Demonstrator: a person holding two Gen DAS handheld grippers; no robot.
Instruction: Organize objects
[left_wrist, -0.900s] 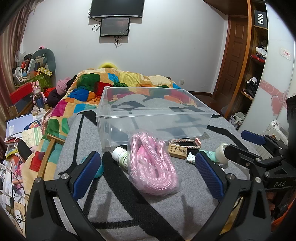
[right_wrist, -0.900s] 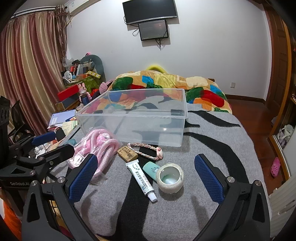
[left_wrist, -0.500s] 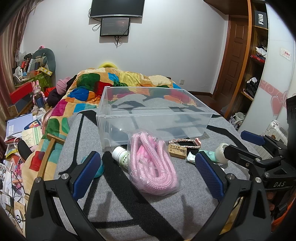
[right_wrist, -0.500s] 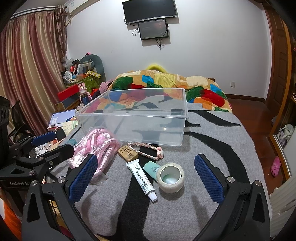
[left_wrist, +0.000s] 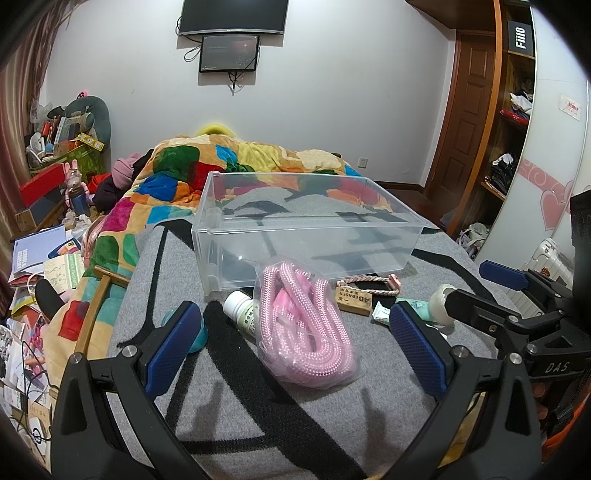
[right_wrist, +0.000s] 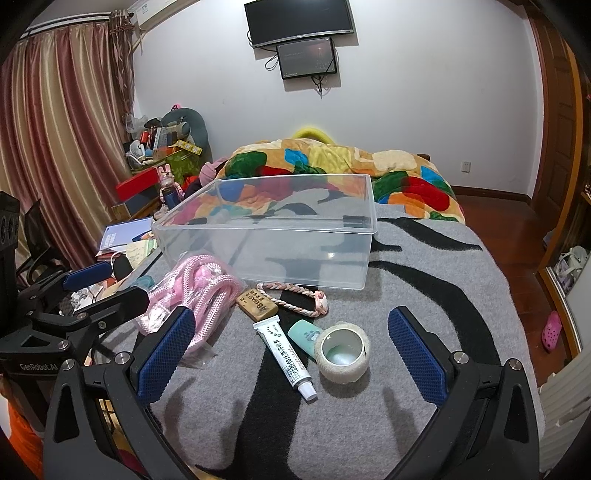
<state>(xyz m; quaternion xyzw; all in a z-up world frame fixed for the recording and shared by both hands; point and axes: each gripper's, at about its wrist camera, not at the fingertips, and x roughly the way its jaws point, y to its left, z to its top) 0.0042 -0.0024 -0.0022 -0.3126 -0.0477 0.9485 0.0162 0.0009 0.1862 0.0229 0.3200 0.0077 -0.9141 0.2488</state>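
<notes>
An empty clear plastic bin (left_wrist: 306, 254) (right_wrist: 280, 254) stands on the grey blanket. In front of it lie a bagged pink rope (left_wrist: 306, 325) (right_wrist: 195, 295), a white bottle (left_wrist: 242, 314), a brown eraser block (left_wrist: 352, 301) (right_wrist: 256, 304), a braided pink cord (right_wrist: 295, 297), a white tube (right_wrist: 284, 354), a teal tube (right_wrist: 304, 334) and a tape roll (right_wrist: 344, 350) (left_wrist: 439, 302). My left gripper (left_wrist: 295, 347) is open above the rope bag, empty. My right gripper (right_wrist: 291, 350) is open around the tubes and tape, empty.
A teal round object (left_wrist: 197, 332) lies partly hidden behind the left finger. A colourful quilt (left_wrist: 229, 173) lies behind the bin. Clutter and papers (left_wrist: 40, 258) fill the floor at left. A wardrobe and door (left_wrist: 476, 122) stand at right.
</notes>
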